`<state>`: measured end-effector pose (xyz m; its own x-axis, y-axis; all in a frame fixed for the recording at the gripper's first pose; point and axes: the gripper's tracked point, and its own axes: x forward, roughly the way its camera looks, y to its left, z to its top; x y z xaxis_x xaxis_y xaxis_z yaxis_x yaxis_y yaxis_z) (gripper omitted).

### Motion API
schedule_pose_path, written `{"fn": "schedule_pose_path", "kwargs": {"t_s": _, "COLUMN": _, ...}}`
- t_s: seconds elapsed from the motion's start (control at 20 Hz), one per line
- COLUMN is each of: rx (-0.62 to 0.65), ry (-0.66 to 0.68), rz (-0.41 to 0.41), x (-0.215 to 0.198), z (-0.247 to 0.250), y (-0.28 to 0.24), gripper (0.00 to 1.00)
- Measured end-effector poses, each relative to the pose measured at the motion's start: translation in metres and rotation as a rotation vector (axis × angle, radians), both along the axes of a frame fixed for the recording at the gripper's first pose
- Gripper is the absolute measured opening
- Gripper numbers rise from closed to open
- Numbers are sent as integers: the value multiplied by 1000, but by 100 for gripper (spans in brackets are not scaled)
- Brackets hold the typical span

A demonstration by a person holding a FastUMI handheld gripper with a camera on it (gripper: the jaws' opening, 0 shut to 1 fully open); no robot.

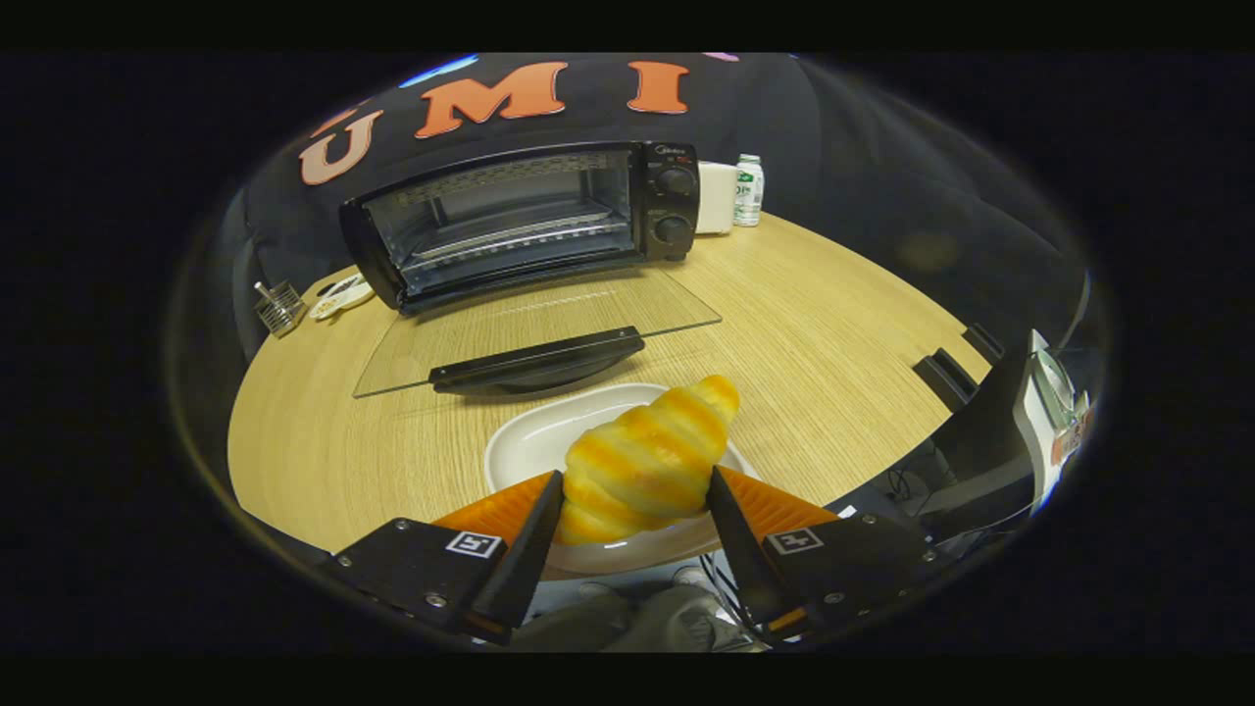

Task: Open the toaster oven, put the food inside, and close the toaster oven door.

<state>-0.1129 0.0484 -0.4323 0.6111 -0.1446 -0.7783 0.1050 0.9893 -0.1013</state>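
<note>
Gripper [635, 490] fingers press both flanks of croissant [647, 461] above white plate [529, 441]. Beyond plate, toaster oven [529, 221] door [539, 328] lies flat open, bare table [824, 333] alongside.

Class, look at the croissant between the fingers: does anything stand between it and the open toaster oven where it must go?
Nothing visible blocks the path. The croissant sits between the gripper fingers over the white plate. Beyond it the glass door lies folded down flat, and the toaster oven cavity is open, with only its rack inside.

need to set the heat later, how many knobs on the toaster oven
2. Both sit on the toaster oven's right panel, beside the open door: the upper knob directly above the lower knob. None seem hidden.
</note>
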Motion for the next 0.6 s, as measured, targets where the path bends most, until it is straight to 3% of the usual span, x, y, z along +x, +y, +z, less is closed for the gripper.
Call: {"fn": "schedule_pose_path", "kwargs": {"t_s": 0.6, "rx": -68, "ry": -150, "rz": 143, "x": 48, "z": 81, "y": 13, "gripper": 83}}
